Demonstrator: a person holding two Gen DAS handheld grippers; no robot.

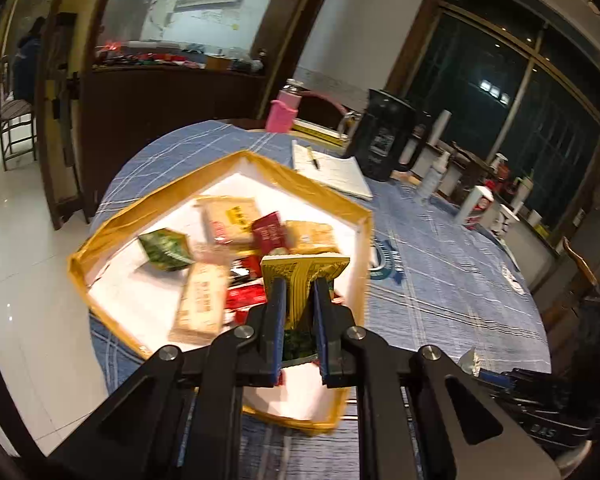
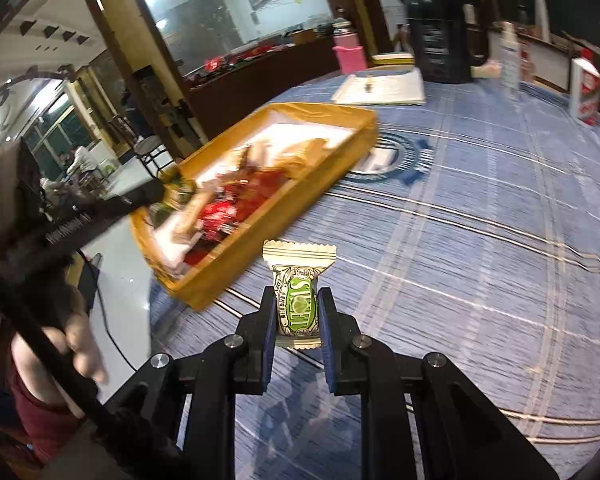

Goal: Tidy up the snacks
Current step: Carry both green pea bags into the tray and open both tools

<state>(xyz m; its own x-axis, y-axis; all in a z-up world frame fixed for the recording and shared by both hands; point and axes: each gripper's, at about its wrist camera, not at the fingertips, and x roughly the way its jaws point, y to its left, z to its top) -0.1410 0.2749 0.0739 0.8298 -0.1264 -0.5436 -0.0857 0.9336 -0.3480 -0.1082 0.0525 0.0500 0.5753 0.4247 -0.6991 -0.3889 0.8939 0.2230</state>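
Your left gripper (image 1: pixel 298 280) pinches a gold packet (image 1: pixel 300 270) over the yellow box (image 1: pixel 112 236); your right gripper (image 2: pixel 298 292) clamps a green-label packet (image 2: pixel 298 300) beside it.

The tray (image 2: pixel 236 256) stands at ten o'clock of the right gripper (image 2: pixel 298 308), its near wall in the way. From twelve to three the cloth (image 2: pixel 480 240) lies bare. The kettle (image 2: pixel 440 36) and notepad (image 2: pixel 384 88) crowd the far edge around twelve.

The yellow-rimmed, white-lined snack tray (image 1: pixel 100 236) is viewed closely from directly above by the left wrist camera; from the right wrist camera, angled downward, it (image 2: pixel 260 224) is seen across the blue plaid tablecloth (image 2: pixel 480 240).
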